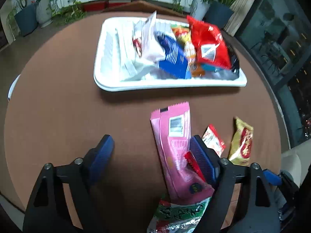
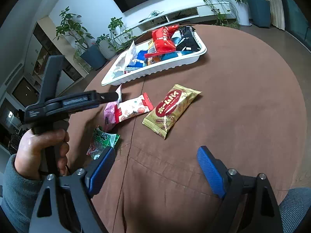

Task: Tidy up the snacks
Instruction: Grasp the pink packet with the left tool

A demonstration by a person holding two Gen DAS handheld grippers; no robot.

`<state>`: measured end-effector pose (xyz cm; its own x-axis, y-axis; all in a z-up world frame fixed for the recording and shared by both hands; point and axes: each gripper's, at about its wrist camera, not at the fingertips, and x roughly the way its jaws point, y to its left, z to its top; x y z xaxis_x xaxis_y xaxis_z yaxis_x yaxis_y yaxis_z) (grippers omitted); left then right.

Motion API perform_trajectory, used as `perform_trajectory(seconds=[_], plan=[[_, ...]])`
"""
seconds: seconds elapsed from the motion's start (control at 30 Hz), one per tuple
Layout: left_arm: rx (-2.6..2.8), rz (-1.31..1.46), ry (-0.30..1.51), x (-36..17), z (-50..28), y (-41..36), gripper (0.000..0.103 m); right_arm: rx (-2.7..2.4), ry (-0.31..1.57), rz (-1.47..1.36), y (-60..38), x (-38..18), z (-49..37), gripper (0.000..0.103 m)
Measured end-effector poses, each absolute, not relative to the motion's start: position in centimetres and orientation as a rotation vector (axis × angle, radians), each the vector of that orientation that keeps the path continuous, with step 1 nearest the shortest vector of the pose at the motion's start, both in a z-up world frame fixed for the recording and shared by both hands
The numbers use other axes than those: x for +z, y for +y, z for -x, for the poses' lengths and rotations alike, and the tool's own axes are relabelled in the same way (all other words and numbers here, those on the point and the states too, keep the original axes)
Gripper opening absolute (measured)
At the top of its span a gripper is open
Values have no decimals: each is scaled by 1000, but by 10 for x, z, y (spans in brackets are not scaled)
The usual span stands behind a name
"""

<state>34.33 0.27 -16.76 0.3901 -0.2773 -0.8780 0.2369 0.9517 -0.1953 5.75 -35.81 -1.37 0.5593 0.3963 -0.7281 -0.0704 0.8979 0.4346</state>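
**Loose foil packets waiting beside a crowded tray**

Blue ribbed pads of our left gripper (image 1: 153,155) stand wide apart, holding nothing; one pad rests beside the long pink plastic wafer packet (image 1: 173,147), which lies flat between the jaws on the round brown cloth-covered table (image 1: 58,116). Our right gripper (image 2: 155,169) hangs equally open and empty over bare cloth.

Largest is the white ribbed plastic tray (image 1: 167,84), heaped with a puffy red crisp bag (image 1: 210,42) and other packets. Near us lie the gold crinkled biscuit pouch (image 2: 171,110), the small red-and-white sachet (image 2: 134,109) and a green-and-red foil wrapper (image 2: 103,141).

We judge all of them light, soft and slippery; contents probably crush easily. The pink packet looks best pinched across its narrow width, mid-length, gently.
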Motion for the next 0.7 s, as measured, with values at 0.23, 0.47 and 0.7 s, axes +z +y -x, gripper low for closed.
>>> perform_trajectory(seconds=[0.23,0.47,0.7], plan=[[-349,-15,1129,-174,-344,-12,80,292,947,-371,-355,-17,-57,88],[-335,-69,1099,-175,-340,-6,46,273,936,-358,-357,-16,-56,88],[-329,-174,1090,-178,-334,-20,41,237,925,-321,-355,-11,-59,88]])
